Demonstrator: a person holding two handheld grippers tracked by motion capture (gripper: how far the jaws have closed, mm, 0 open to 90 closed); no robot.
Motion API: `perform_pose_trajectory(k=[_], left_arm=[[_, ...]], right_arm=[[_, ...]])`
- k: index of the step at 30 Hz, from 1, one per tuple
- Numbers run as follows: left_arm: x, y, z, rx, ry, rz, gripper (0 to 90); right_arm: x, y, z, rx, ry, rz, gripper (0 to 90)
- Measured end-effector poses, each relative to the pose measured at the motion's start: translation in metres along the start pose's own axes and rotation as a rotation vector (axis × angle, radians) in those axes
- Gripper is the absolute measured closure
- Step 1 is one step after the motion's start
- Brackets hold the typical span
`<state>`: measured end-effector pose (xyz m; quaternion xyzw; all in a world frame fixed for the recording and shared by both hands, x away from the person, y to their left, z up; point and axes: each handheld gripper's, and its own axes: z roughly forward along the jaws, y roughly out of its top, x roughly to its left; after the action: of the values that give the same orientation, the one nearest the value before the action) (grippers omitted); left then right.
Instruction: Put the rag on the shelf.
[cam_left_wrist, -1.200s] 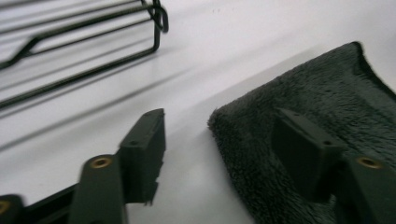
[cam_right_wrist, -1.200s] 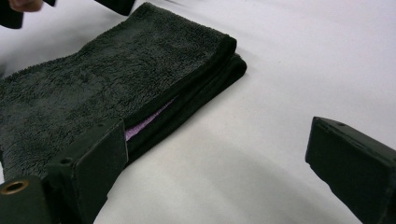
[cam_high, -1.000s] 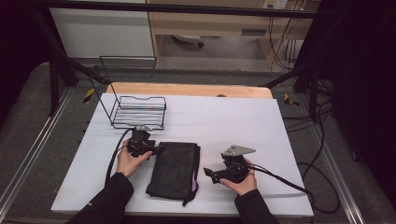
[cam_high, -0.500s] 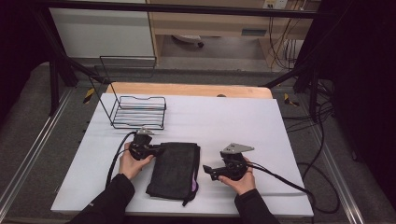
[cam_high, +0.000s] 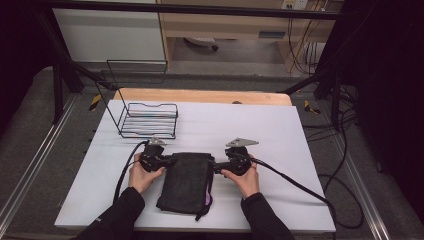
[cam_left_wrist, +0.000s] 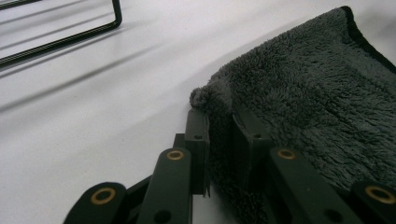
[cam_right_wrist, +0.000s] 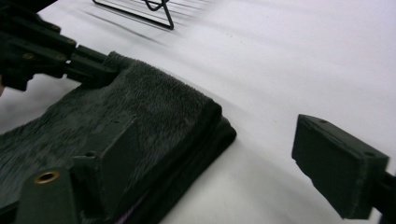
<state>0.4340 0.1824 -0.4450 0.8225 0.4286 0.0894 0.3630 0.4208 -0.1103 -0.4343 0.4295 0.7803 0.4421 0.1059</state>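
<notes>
Dark grey towel (cam_high: 186, 181), folded, lies flat on the white bench (cam_high: 280, 130), near-centre, betw. the person's two hands. A bit of purple shows at its near-right edge.

L gripper (cam_high: 169, 161) sits at the towel's far-left corner; its fingers (cam_left_wrist: 197, 140) are pinching that corner, pile bunched up betw. the pads in the left gripper view. L hand (cam_high: 142, 176) wraps the gripper body, cable trailing back toward the near-left.

R gripper (cam_high: 214, 167) is at the towel's far-right corner. Its fingers (cam_right_wrist: 334, 163) are spread wide and have just been closing a little; in the right gripper view one finger rests over the towel's top by the edge, the other stands off to the side above bare bench, well apart from the cloth. Not gripping yet. R hand (cam_high: 245, 177) holds the body, grey three-cornered plate on top, cable running off to the near-right.

Black wire rack (cam_high: 149, 120) stands on the bench far-left, apart from the towel.
</notes>
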Motion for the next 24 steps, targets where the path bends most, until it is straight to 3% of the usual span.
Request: perform_pose_trajectory(k=[5, 8, 11, 13, 18, 24], left_arm=[[0.0, 0.0, 0.0, -0.003, -0.002, -0.001, 76.4], [0.0, 0.0, 0.0, -0.003, -0.001, -0.004, 76.4], [0.0, 0.0, 0.0, -0.004, 0.002, -0.006, 76.4], [0.0, 0.0, 0.0, -0.005, 0.002, -0.009, 76.4], [0.0, -0.001, 0.0, -0.011, -0.001, -0.016, 76.3], [0.003, -0.001, 0.0, -0.012, -0.017, -0.031, 76.4]], right_arm=[[0.002, -0.003, 0.023, 0.051, -0.015, -0.004, 22.4], [0.002, -0.006, 0.029, 0.045, -0.031, 0.008, 26.4], [0.001, -0.007, 0.032, 0.053, -0.034, 0.025, 30.3], [0.005, -0.006, 0.032, 0.065, -0.044, 0.006, 37.6], [0.011, -0.005, 0.032, 0.082, -0.04, 0.014, 46.7], [0.011, -0.004, 0.031, 0.11, 0.0, 0.058, 61.7]])
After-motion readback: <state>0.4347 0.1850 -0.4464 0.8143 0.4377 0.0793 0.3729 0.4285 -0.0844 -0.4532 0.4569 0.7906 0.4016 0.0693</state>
